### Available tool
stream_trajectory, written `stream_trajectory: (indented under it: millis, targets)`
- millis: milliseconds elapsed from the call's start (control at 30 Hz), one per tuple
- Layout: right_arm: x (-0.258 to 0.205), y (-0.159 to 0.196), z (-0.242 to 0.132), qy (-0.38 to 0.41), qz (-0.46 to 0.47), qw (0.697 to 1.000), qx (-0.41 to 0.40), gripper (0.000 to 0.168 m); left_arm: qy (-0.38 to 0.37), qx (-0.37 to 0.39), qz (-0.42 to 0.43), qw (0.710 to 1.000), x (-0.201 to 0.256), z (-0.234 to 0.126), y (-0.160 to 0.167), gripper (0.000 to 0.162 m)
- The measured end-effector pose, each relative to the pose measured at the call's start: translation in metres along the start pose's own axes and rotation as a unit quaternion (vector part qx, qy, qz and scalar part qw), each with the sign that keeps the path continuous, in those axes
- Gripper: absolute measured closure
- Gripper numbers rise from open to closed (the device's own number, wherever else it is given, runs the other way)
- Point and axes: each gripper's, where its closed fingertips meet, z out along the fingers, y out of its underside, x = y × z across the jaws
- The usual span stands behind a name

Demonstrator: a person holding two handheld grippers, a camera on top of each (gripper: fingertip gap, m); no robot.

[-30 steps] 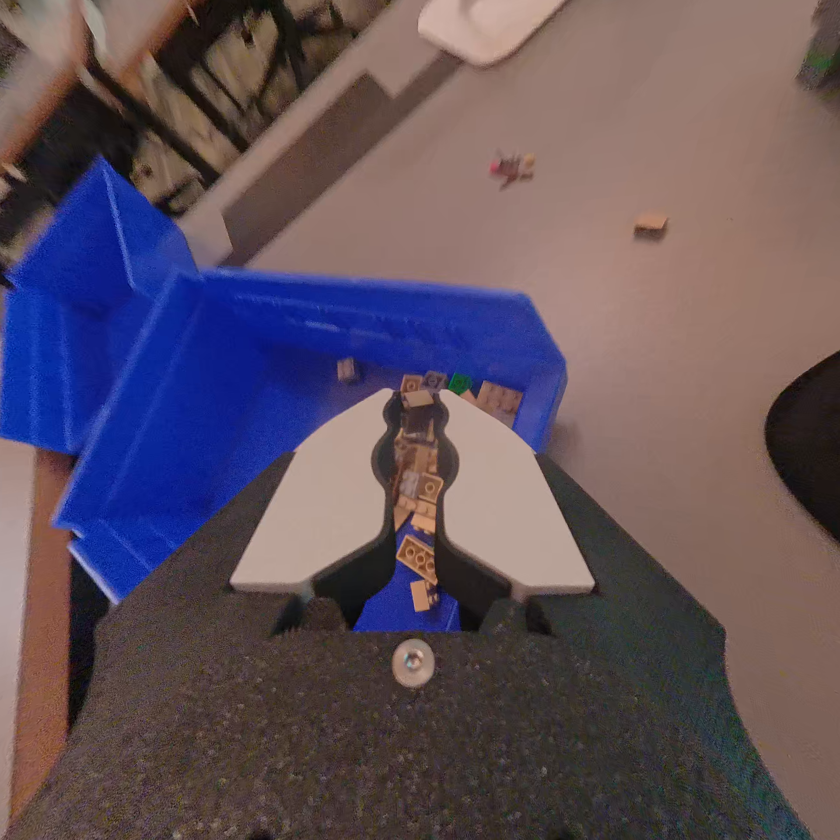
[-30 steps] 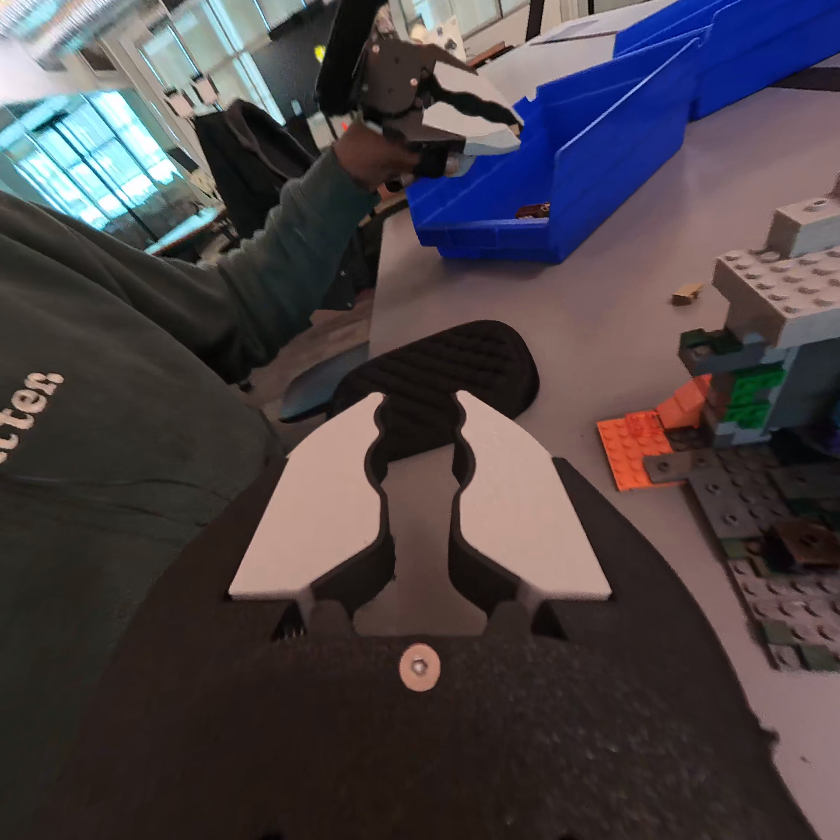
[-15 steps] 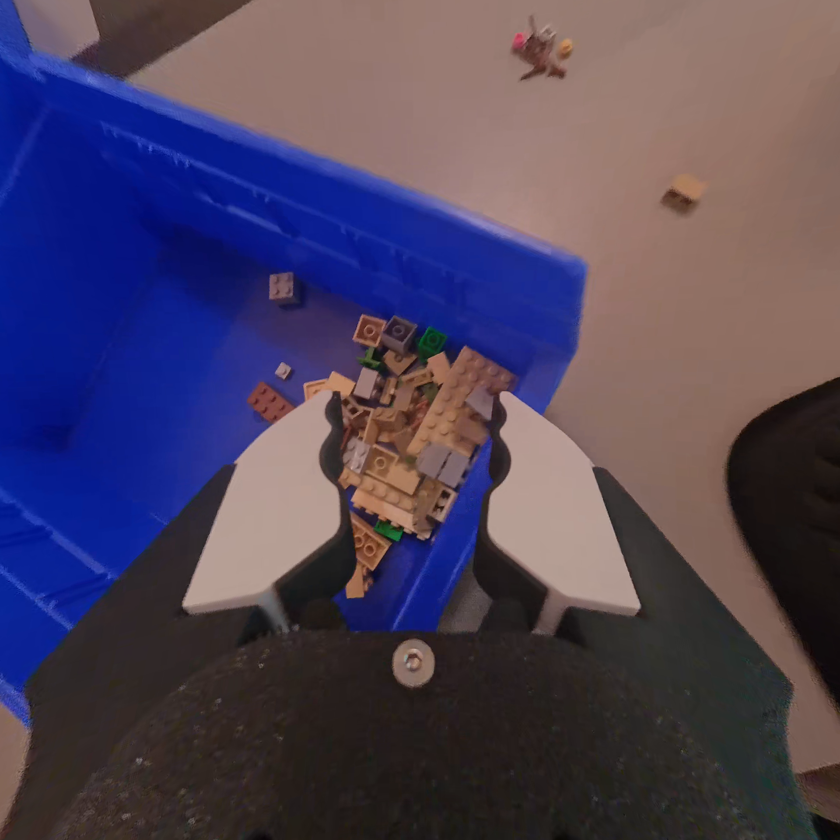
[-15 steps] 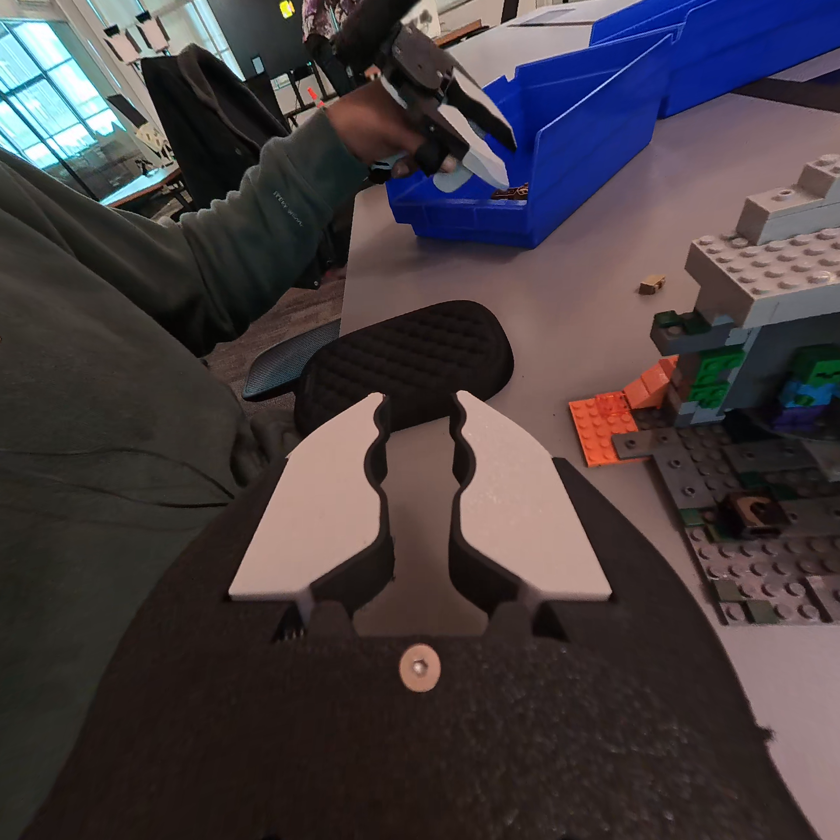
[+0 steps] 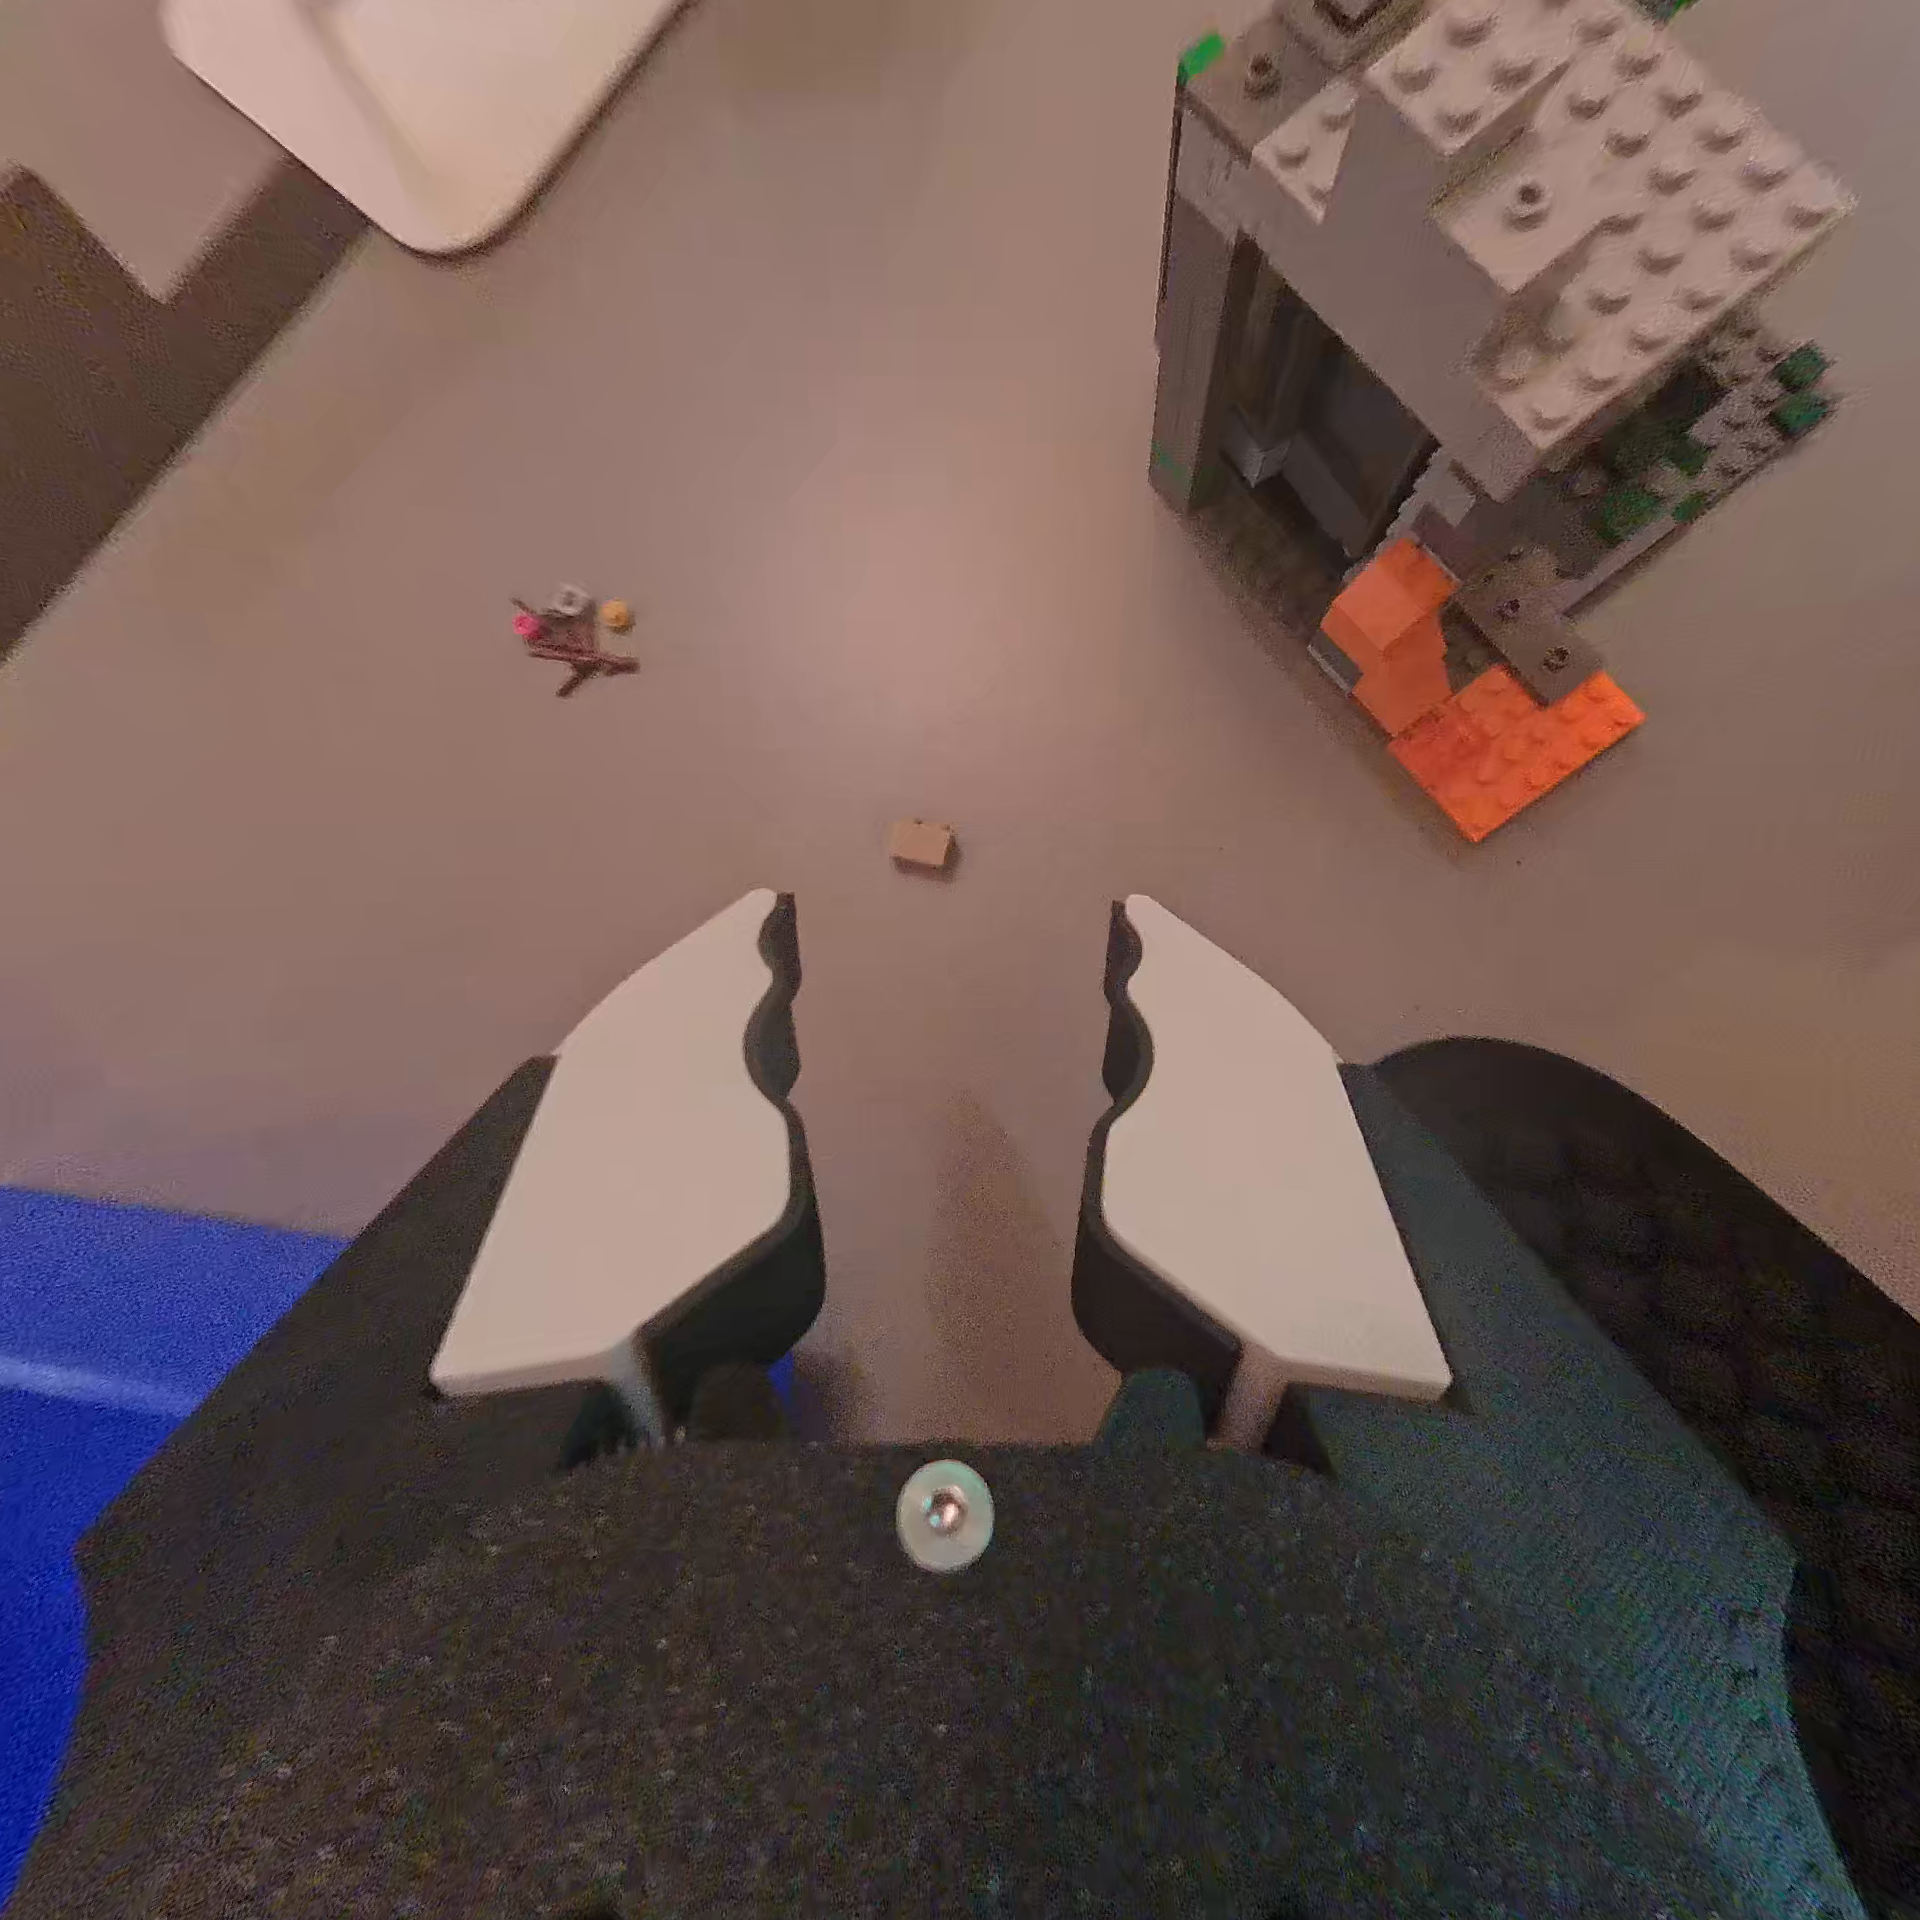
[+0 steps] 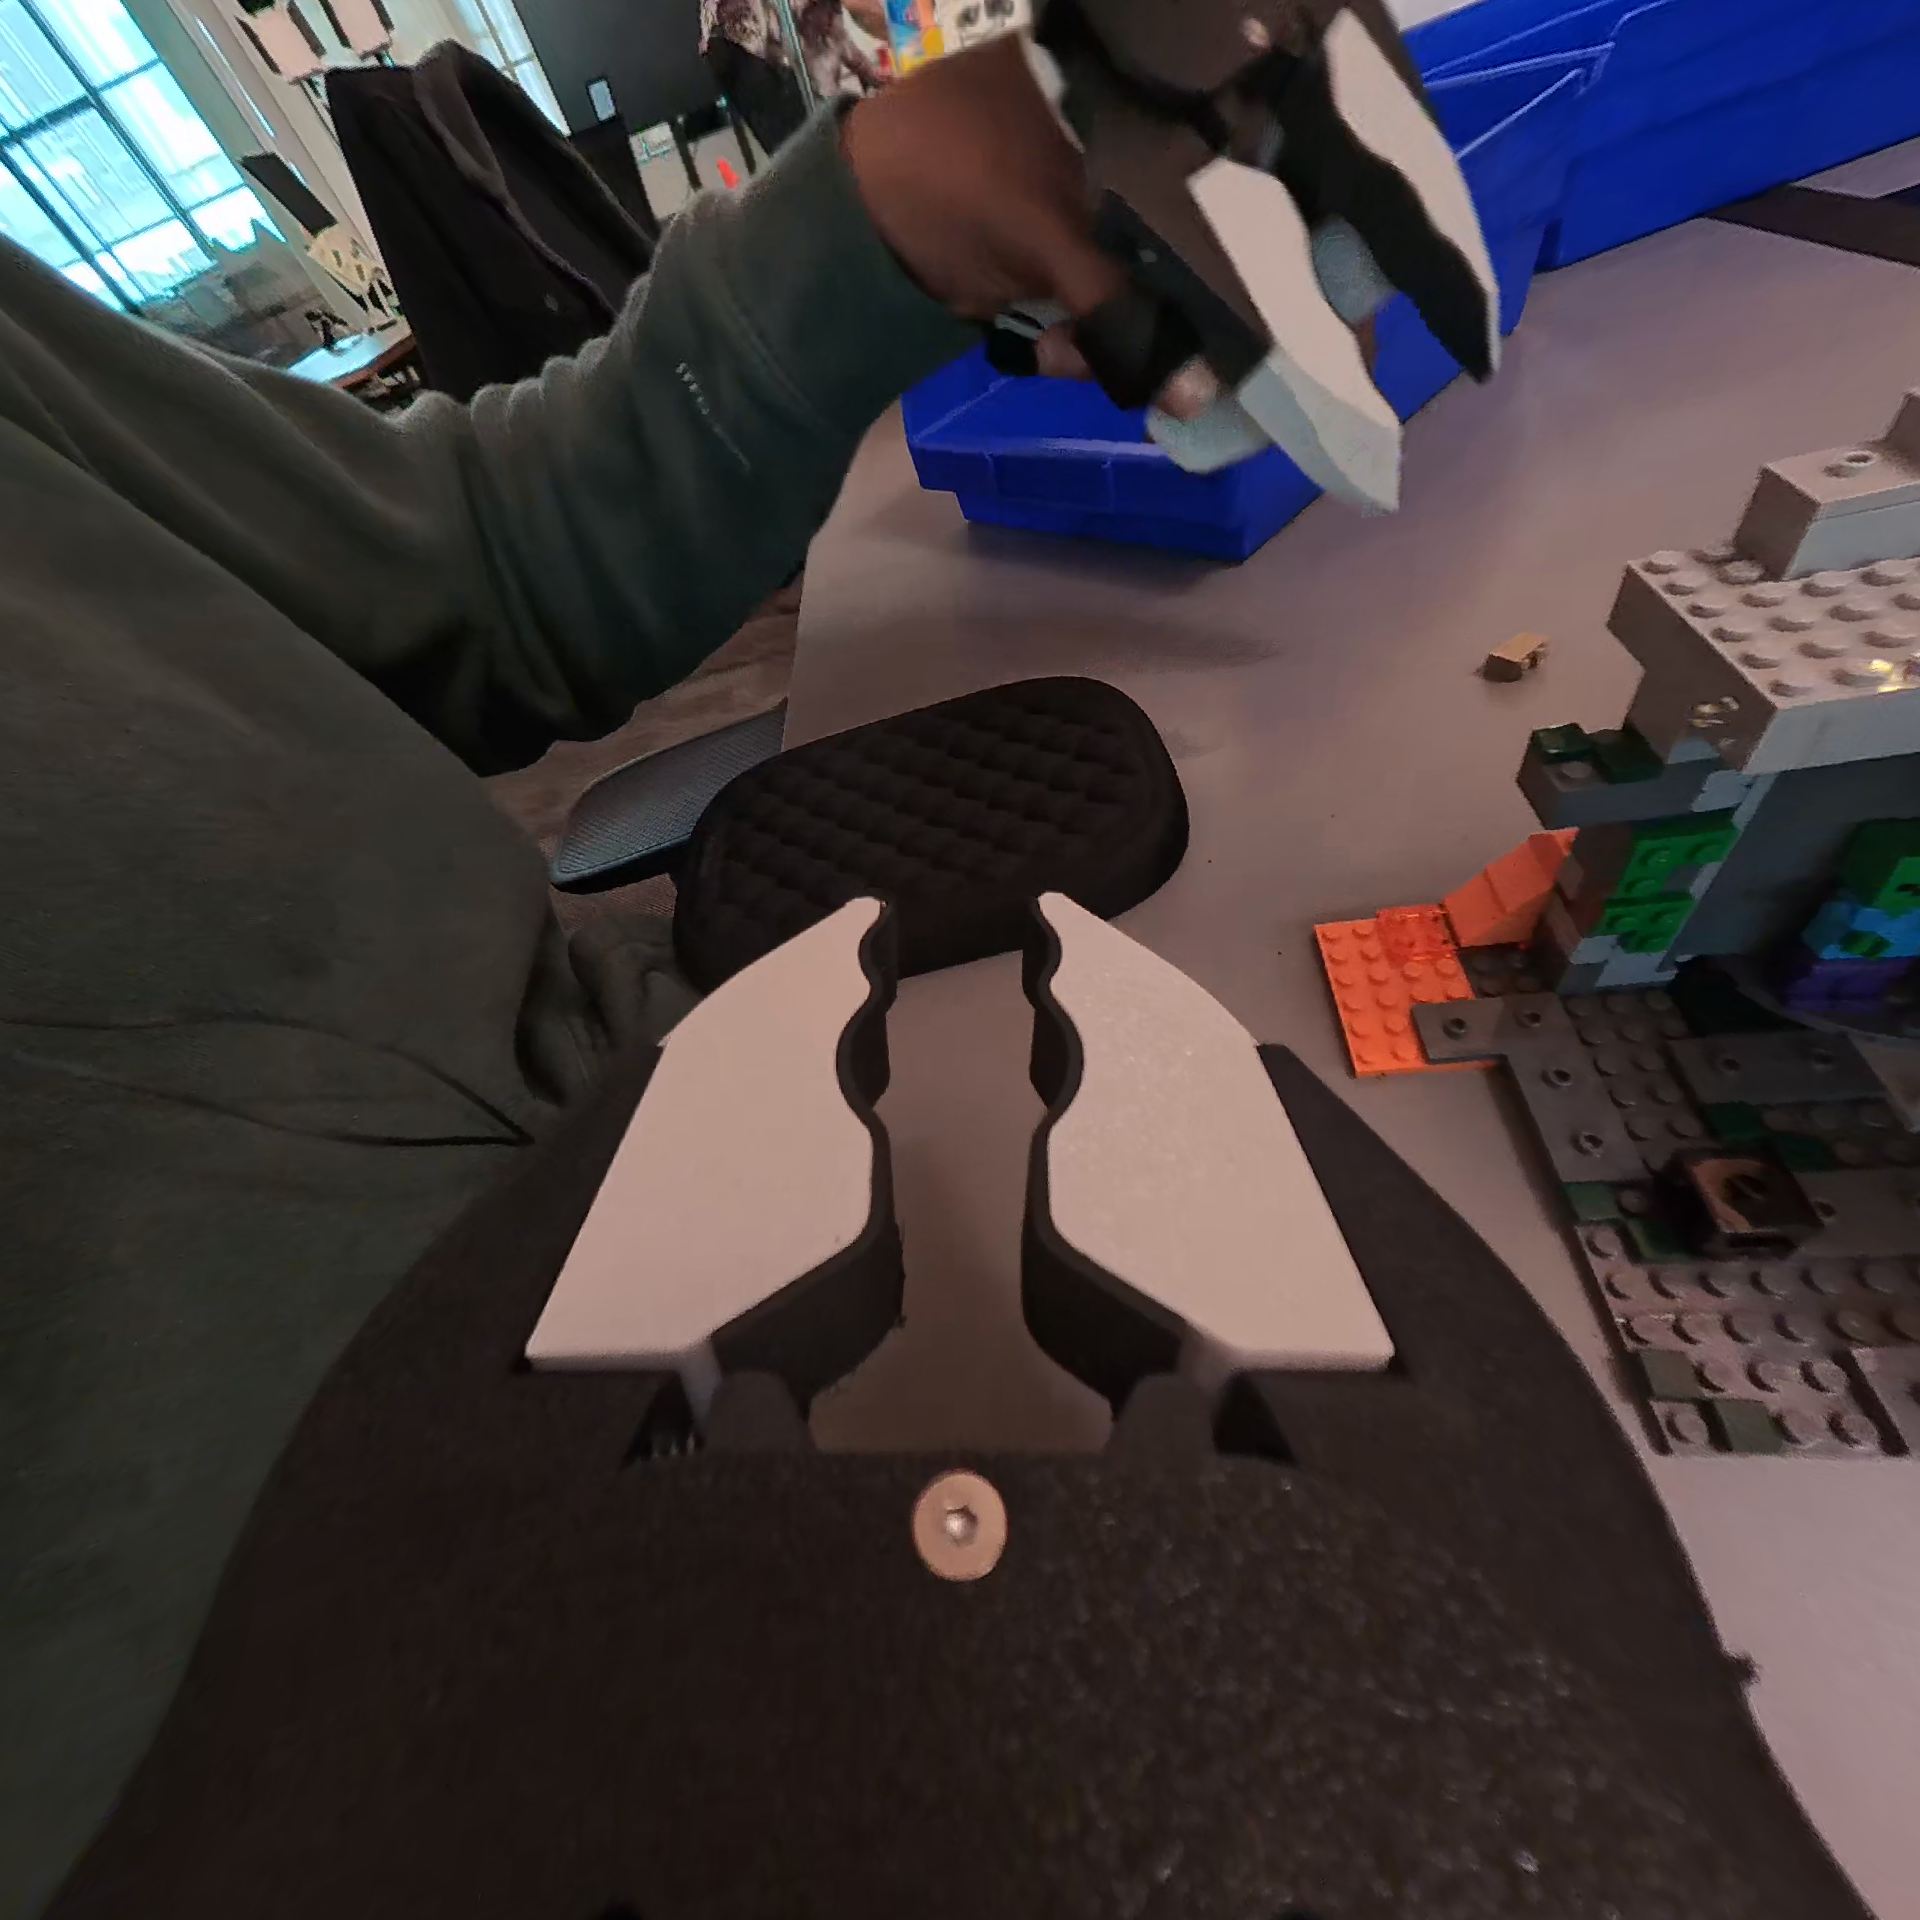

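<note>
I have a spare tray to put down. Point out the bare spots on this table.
Widest bare grey table lies between the small parts cluster, the tan brick and the grey brick building. It is crowded around the orange plate, the dark baseplates and the blue bin.

Dim warm light, motion blur; fisheye edges

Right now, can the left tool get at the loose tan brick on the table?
Probably yes: the left tool is open and empty, the tan brick lies just ahead of its tips on bare table, nothing between.
</note>
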Motion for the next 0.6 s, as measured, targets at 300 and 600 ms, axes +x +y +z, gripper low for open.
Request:
stream_trajectory:
  millis: [300, 600]
  targets:
    - [0.002, -0.002, -0.005, 0.005, -0.001, 1.000, 0.009, 0.146, 0.047, -0.149, -0.005, 0.988, -0.006, 0.066, 0.019, 0.109]
    - [0.004, -0.003, -0.008, 0.005, 0.001, 1.000, 0.016, 0.147, 0.081, -0.178, -0.026, 0.980, -0.008, 0.076, 0.026, 0.127]
